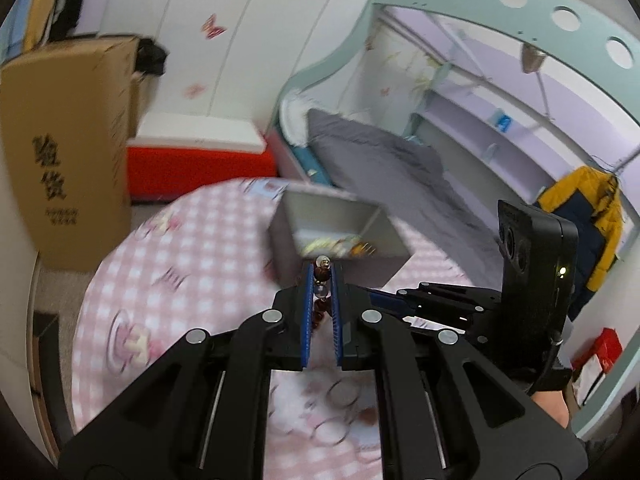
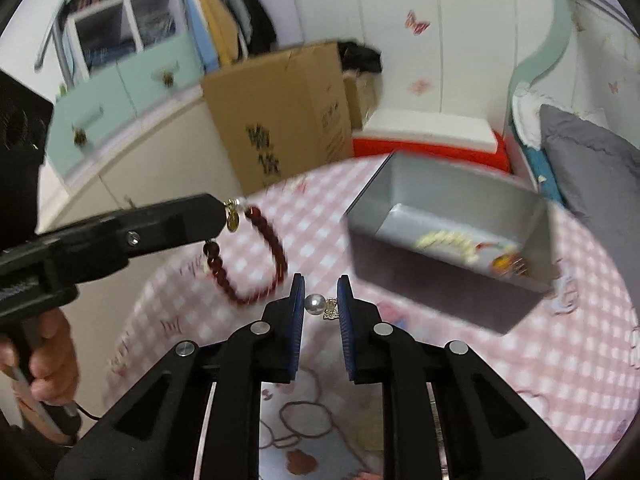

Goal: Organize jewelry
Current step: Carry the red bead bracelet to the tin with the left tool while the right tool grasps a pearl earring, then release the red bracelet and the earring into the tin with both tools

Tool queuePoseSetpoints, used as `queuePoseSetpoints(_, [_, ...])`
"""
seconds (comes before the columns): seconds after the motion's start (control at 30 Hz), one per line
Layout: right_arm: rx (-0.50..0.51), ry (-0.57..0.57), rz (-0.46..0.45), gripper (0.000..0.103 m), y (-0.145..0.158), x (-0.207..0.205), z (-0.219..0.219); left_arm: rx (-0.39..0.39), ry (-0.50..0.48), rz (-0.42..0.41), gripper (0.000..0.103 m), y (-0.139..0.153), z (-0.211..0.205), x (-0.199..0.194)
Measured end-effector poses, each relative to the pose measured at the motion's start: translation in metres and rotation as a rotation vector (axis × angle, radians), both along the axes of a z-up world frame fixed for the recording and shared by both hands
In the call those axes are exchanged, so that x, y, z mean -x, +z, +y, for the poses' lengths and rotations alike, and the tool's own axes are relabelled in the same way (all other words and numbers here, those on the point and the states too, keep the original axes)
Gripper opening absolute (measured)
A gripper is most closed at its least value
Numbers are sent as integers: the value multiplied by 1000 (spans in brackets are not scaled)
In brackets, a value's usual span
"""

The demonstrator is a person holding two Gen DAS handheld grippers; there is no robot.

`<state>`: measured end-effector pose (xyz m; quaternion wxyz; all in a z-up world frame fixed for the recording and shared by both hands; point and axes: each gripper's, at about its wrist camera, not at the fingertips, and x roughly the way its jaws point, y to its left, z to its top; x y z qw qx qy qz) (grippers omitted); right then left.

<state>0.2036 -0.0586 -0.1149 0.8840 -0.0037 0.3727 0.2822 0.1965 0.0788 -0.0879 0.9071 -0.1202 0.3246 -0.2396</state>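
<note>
— Presumably both pieces are being carried to the grey box (image 2: 448,240) on the pink checked table (image 2: 560,380)?

— So it is judged. A dark red beaded bracelet (image 2: 256,264) with a gold tag is clamped in the left gripper (image 1: 322,276), its round glossy beads dangling in a loop. A pearl earring (image 2: 316,304) is pinched between the nearly closed jaws of the right gripper (image 2: 320,300). Blurred pale and amber pieces, 2 perhaps, already lie inside the box.
</note>
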Motion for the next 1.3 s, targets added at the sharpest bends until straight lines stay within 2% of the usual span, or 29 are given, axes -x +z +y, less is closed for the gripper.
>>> queuePoseSetpoints(0.1, [-52,-45,-20,15,15,-10,-26,-1,-48,-54,9,24,-21,-12])
queuePoseSetpoints(0.23, [-101,-108,-17,15,21,-28,-53,-50,-90,-82,8,37,-51,-32])
queuePoseSetpoints(0.43, [-139,-159,25,15,11,-53,-79,-105,-135,-14,9,17,-84,-69])
queuePoseSetpoints(0.6, [-147,-157,61,15,-3,-61,-85,-128,-123,62,9,-8,-91,-87])
queuePoseSetpoints(0.87, [-196,-161,90,18,-9,-60,-96,-127,-95,158,9,-29,-90,-100])
queuePoseSetpoints(1.0, [-205,-165,91,18,-8,-58,-98,-126,-96,173,9,-30,-89,-98])
queuePoseSetpoints(1.1, [-223,-176,76,21,-1,-52,-106,-127,-90,172,9,-27,-86,-95])
queuePoseSetpoints(1.17, [-229,-181,66,27,4,-49,-109,-126,-86,167,9,-24,-85,-92])
queuePoseSetpoints(1.3, [-218,-194,28,30,17,-34,-113,-130,-79,145,10,-15,-82,-79])
